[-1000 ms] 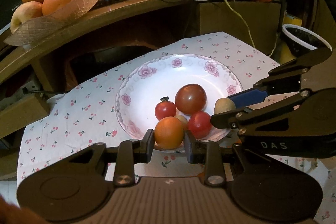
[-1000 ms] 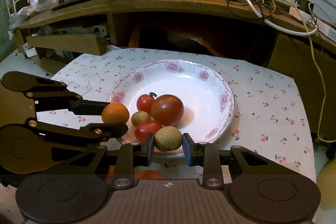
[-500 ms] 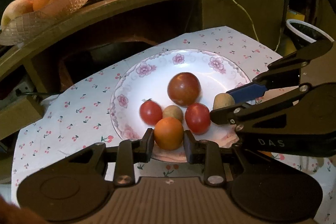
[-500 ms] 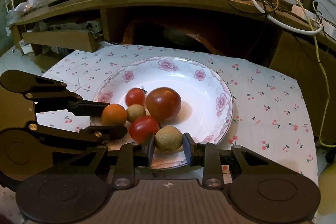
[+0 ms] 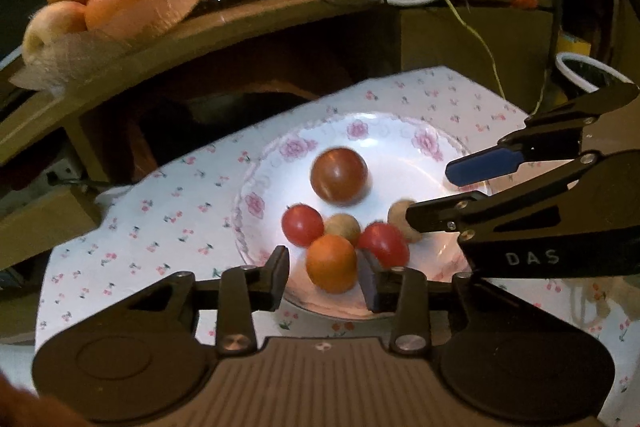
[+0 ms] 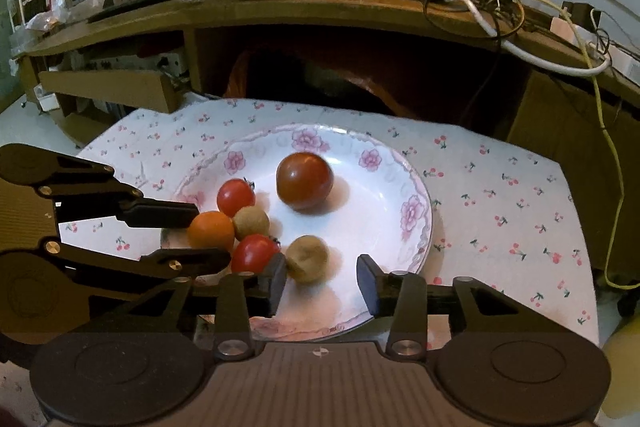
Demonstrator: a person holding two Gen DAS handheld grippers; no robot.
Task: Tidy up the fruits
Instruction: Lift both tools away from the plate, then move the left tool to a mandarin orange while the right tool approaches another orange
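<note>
Gaping wide, the left gripper [image 5: 324,273] is flanking the small orange [image 5: 331,263] at the plate's [image 6: 416,211] near edge. The right gripper [image 6: 321,277] is also standing wide, the brown fruit [image 6: 307,259] lying loose between its fingers. Only the right view is showing the plate's bare right side.

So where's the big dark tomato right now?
The big dark tomato sits mid-plate, behind the fruit cluster, beyond the small red tomato in both views.

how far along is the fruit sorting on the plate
Six fruits sit together on the floral plate. Both sets of jaws stand open: the left gripper around the orange fruit, the right gripper by a tan fruit. What remains isn't visible.
</note>
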